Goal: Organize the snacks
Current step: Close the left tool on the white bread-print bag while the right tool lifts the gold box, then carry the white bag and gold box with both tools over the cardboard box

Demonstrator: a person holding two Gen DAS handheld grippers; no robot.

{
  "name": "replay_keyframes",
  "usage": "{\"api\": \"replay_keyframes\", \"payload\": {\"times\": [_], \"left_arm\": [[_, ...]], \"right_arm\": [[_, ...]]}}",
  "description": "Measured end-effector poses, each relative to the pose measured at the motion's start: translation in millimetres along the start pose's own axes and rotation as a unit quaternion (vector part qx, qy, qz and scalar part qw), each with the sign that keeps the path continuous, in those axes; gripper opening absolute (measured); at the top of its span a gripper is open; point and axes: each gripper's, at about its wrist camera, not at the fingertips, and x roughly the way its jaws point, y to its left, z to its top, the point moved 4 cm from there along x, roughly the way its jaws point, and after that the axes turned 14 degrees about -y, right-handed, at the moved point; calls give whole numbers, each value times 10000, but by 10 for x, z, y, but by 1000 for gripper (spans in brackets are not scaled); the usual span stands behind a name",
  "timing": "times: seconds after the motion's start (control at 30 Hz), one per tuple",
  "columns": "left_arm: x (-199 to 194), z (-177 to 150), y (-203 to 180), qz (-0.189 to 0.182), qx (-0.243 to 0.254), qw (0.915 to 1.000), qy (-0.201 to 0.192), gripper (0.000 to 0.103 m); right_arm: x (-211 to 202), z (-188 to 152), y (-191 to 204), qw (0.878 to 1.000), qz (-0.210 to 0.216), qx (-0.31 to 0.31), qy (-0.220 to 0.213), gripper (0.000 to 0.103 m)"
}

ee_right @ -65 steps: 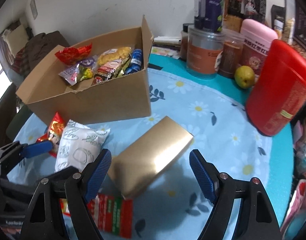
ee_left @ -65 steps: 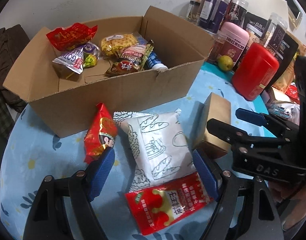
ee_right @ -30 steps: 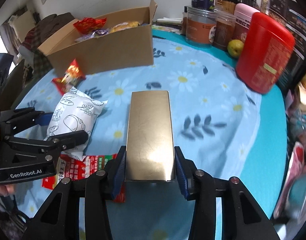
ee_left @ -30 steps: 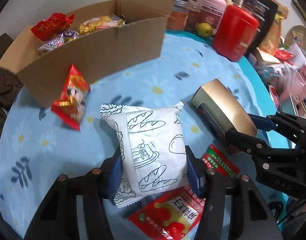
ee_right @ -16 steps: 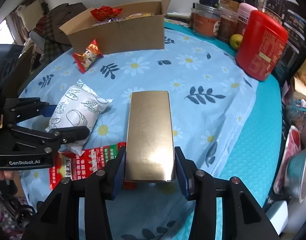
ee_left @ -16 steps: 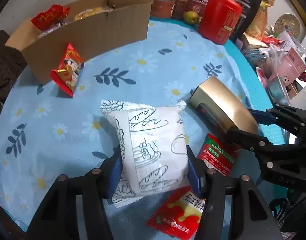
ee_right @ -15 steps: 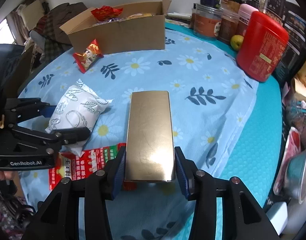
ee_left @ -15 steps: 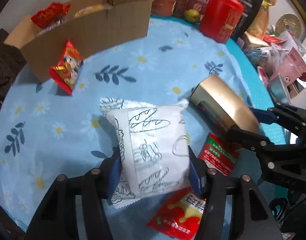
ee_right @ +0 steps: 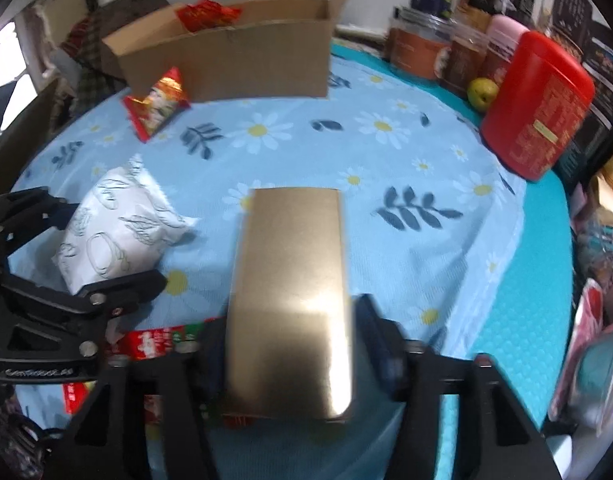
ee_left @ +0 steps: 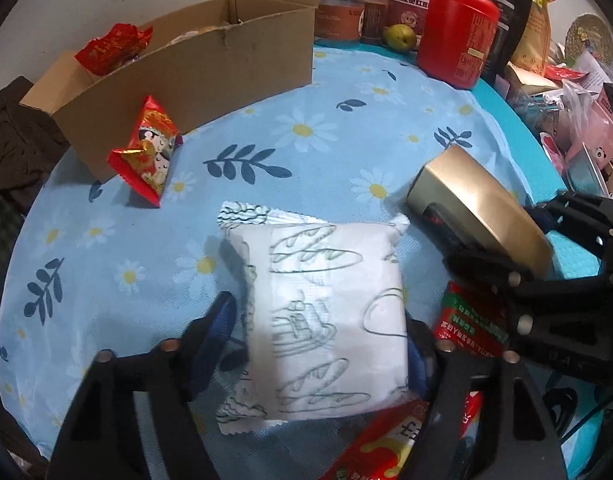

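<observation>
At the bottom centre of the left wrist view, the left gripper [ee_left: 318, 344] straddles the white bread packet [ee_left: 326, 312]. The right pad presses the packet's edge; the left pad stands slightly clear of it, so the hold looks loose. At the bottom centre of the right wrist view, the right gripper [ee_right: 290, 344] is clamped on the gold box [ee_right: 292, 292], and its jaws are closing.

Flat red sachets [ee_left: 390, 444] lie under both tools. A red snack bag [ee_left: 146, 156] leans at centre left against the cardboard box [ee_left: 210, 68], upper left, which is already part-filled.

Step in hand: both items gripped, transfer pending. The next move likely calls for firming the left grip, then carrying both items over the box rim.
</observation>
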Motion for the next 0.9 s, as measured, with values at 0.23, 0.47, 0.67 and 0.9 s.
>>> {"api": "replay_keyframes", "payload": {"times": [0.23,0.47,0.67,0.9], "left_arm": [[-84,25,76,-209,-264,9994,37,54],[-215,-6,73,-281,-372,9989,-7,54],[-385,-13,84,-269,-471,9984,-155,54],[-672,-44,125,-128,-642,9970,-409,54]], "right_arm": [[-63,15,6,9998,102,141,-104,43],[-188,23,73,9996,174,116,-187,43],[-288,12,154,9990,329,107,-271,43],[-487,44,368,9971,605,-72,-464,43]]}}
